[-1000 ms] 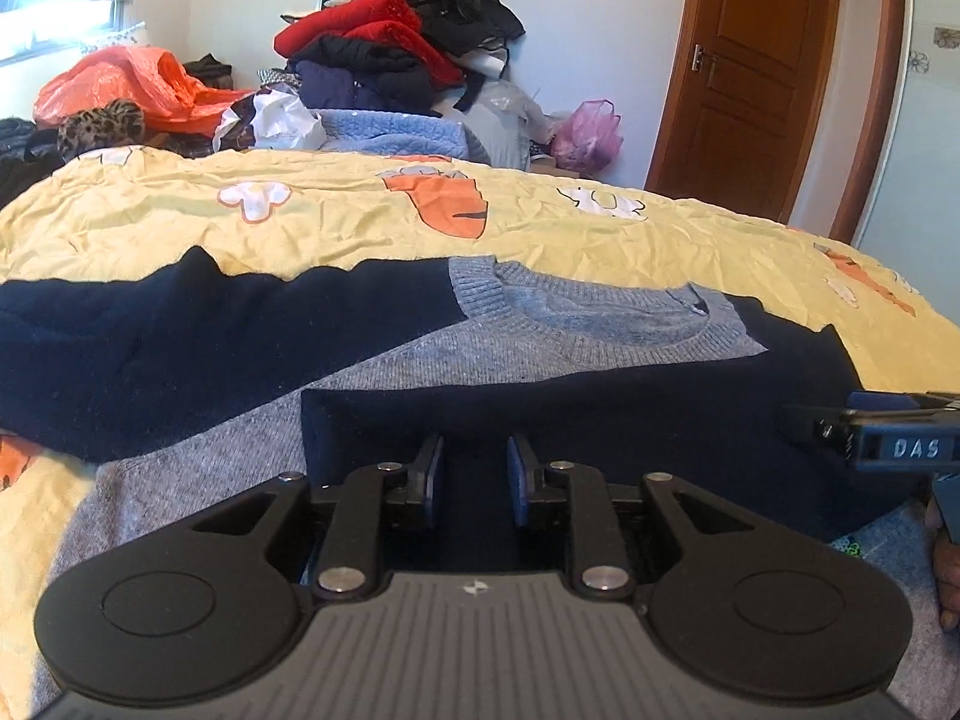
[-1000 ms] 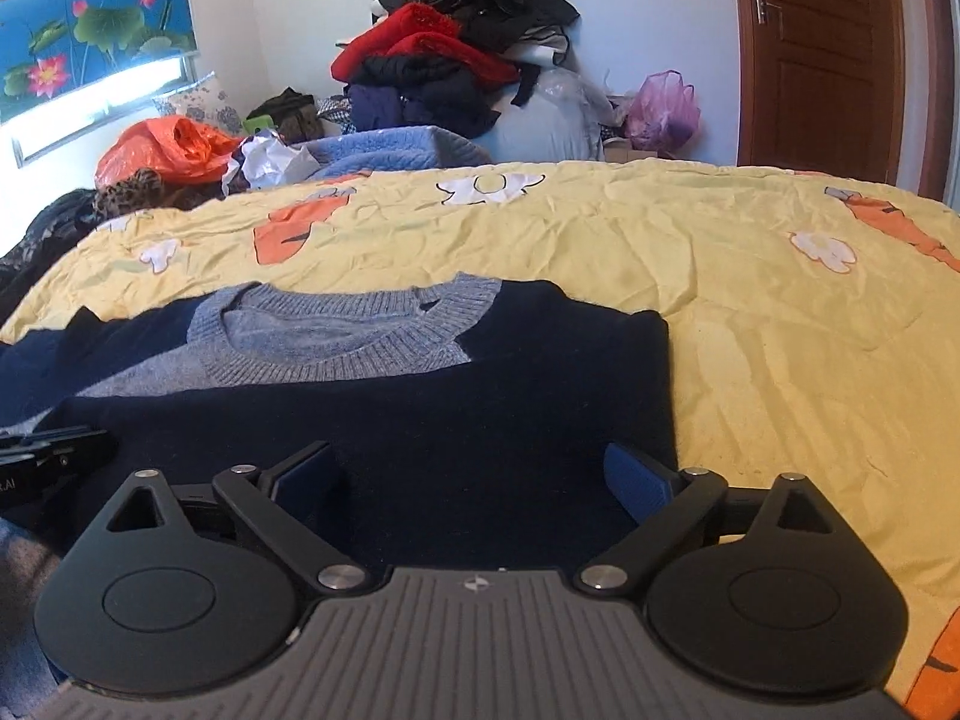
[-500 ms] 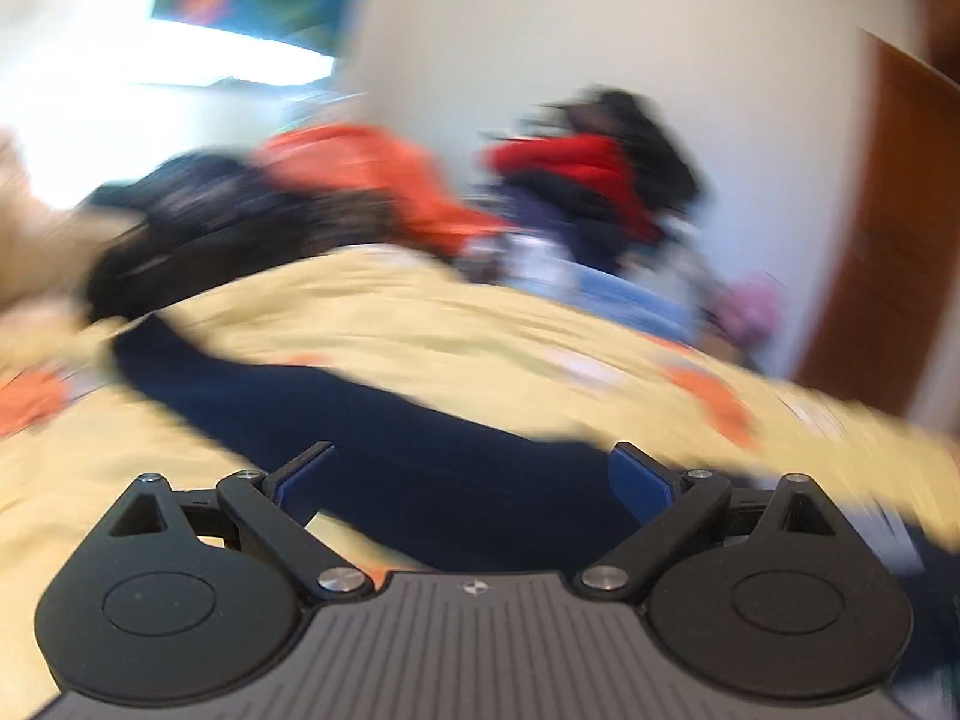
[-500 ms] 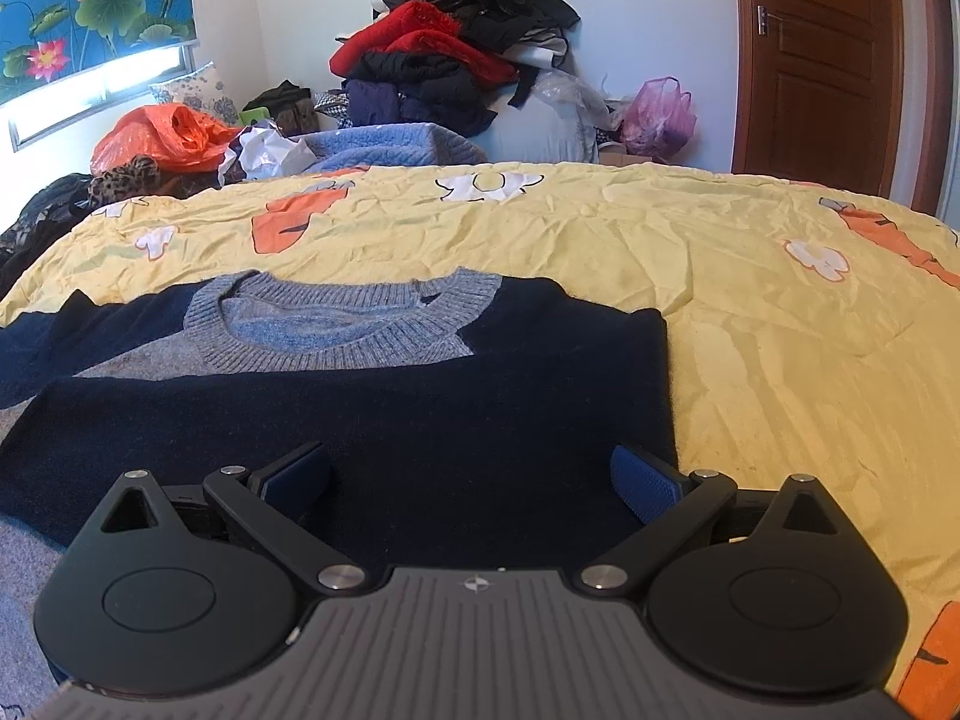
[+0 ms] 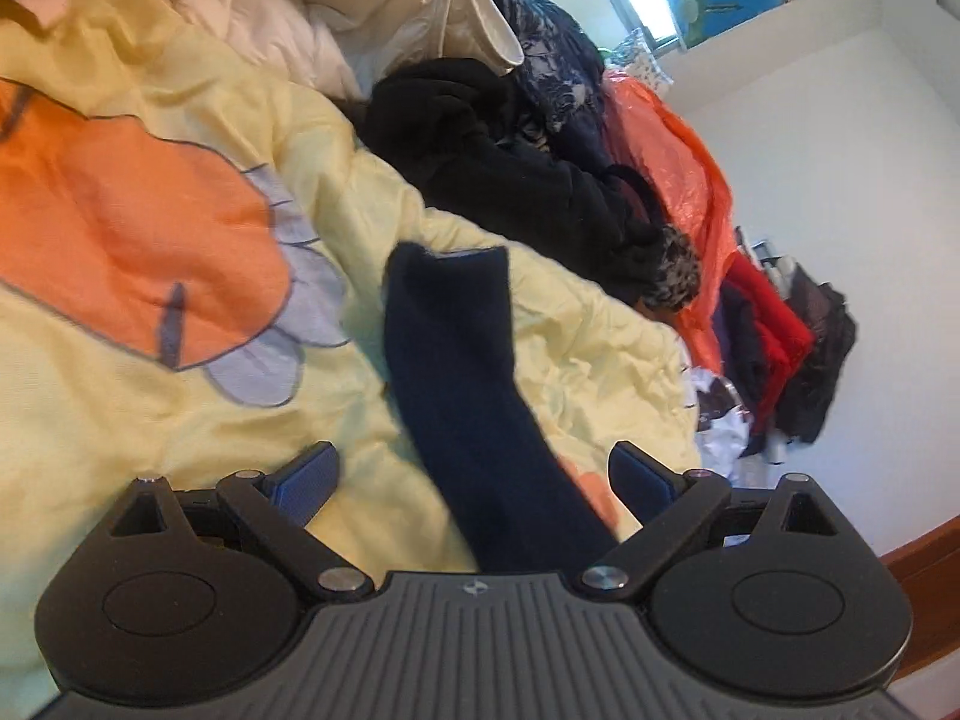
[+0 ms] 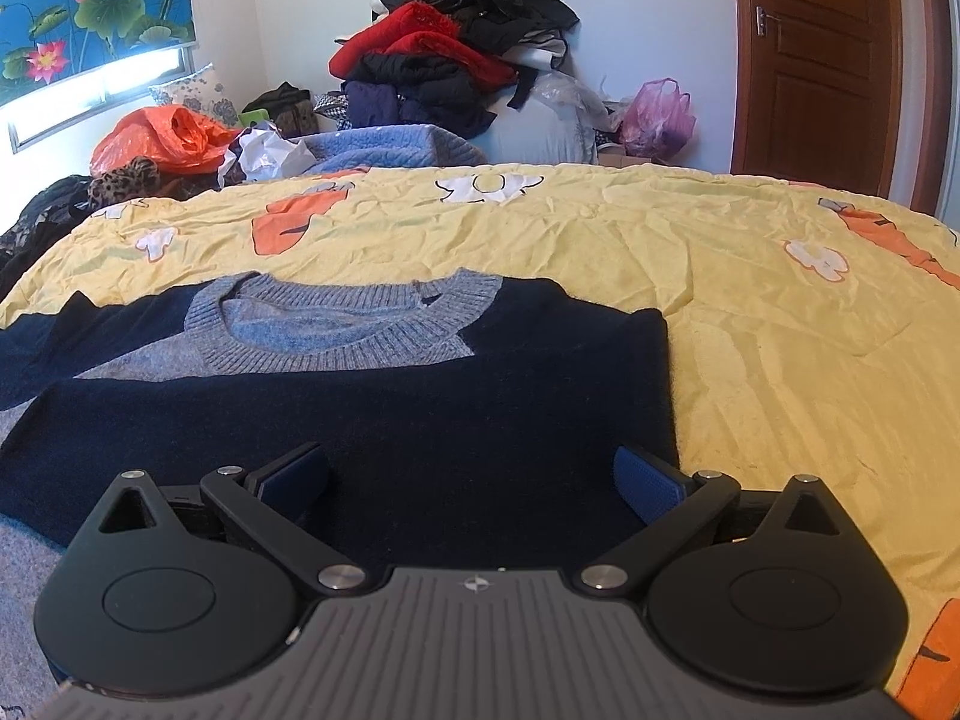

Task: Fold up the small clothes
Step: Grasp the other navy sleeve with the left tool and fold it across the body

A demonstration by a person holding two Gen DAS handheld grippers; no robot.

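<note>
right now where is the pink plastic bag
In the right wrist view the pink plastic bag sits beyond the bed's far edge, right of the clothes pile and left of the wooden door.

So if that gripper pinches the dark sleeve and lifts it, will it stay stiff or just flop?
Probably flop: the navy sleeve already bends along the rumpled yellow quilt. The sweater looks like soft knit, so likely light, and its fuzzy surface should grip rather than slip.

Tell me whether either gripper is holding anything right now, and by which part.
Nothing is held. The left gripper straddles the navy sweater sleeve with open jaws; the right gripper is open too.
</note>
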